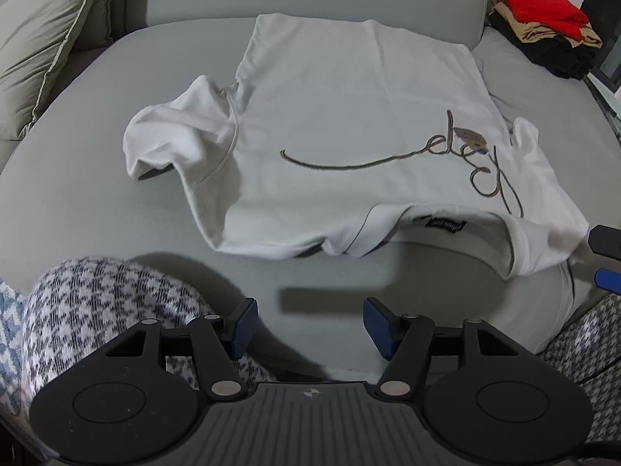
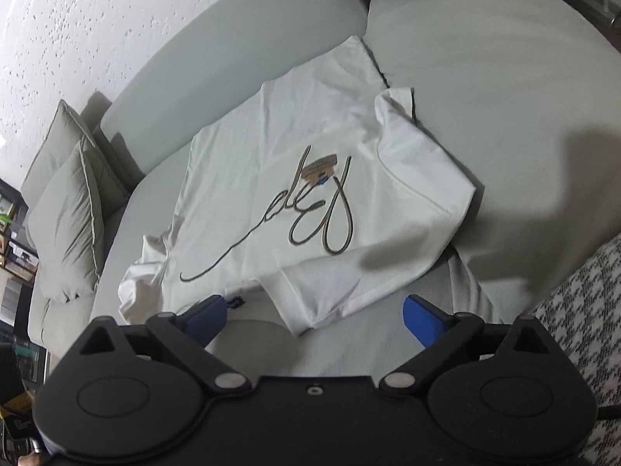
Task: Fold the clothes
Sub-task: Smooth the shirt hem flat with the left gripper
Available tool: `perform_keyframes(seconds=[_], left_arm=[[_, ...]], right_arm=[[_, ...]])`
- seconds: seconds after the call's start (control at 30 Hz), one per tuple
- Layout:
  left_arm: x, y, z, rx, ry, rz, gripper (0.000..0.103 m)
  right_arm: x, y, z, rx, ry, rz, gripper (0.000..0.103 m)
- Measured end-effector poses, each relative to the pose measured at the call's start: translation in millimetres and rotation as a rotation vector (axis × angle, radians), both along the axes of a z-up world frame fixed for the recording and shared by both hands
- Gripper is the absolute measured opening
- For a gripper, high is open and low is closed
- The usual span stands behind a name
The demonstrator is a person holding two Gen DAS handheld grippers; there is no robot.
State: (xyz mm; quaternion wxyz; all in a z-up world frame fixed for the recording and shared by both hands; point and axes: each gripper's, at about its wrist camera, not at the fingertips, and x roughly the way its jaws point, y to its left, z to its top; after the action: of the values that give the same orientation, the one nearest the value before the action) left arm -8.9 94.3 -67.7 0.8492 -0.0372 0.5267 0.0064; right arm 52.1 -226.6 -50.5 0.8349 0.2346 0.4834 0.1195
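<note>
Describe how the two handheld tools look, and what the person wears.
Both tools are matte black, each with two round disc housings, angled linkage arms and silver pivot pins. The left tool has dark blue textured pads and a ribbed grey centre plate with a small crosshair mark. The right tool has brighter blue pads. The person wears black-and-white houndstooth fabric.

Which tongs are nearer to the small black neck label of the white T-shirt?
Right. The right tongs hang open just before the black label; the left tongs, also open, sit farther back over bare sofa.
</note>
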Motion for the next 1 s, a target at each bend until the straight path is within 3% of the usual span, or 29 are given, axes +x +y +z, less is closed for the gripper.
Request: perform_keyframes(seconds=[0.27,0.33,0.37,0.43,0.57,0.83,0.93,1.0], left_arm=[[-6.7,-2.2,-8.8,0.007,0.005,-0.027,0.055],[-4.8,-4.1,-10.1,0.02,-0.026,-0.03,0.055],[-3.9,-5.3,-10.7,0.027,-0.044,-0.032,0.055],[-2.0,-8.8,-13.0,0.048,-0.075,-0.041,0.05],[1.5,-16.6,-22.3,0.087,-0.106,-0.066,0.045],[11.3,-19.7,-29.6,0.035,-0.188,-0.069,0.044],[19.5,-23.5,-30.0,0.052,-0.215,-0.074,0.043],[24.2,-27.7,-30.2,0.074,-0.221,-0.084,0.028]], right_arm=[[-6.8,15.0,-7.2,-0.029,-0.026,0.087,0.094],[-8.4,21.6,-11.7,-0.057,-0.04,0.122,0.08],[-9.4,25.3,-14.2,-0.075,-0.051,0.142,0.069],[-10.9,33.8,-19.6,-0.129,-0.072,0.18,0.06],[-12.3,50.7,-26.1,-0.2,-0.121,0.259,0.058],[-6.2,57.9,-34.0,-0.258,-0.182,0.284,0.058],[-3.1,59.8,-39.9,-0.27,-0.189,0.289,0.058],[-1.4,61.4,-42.7,-0.282,-0.199,0.294,0.058]])
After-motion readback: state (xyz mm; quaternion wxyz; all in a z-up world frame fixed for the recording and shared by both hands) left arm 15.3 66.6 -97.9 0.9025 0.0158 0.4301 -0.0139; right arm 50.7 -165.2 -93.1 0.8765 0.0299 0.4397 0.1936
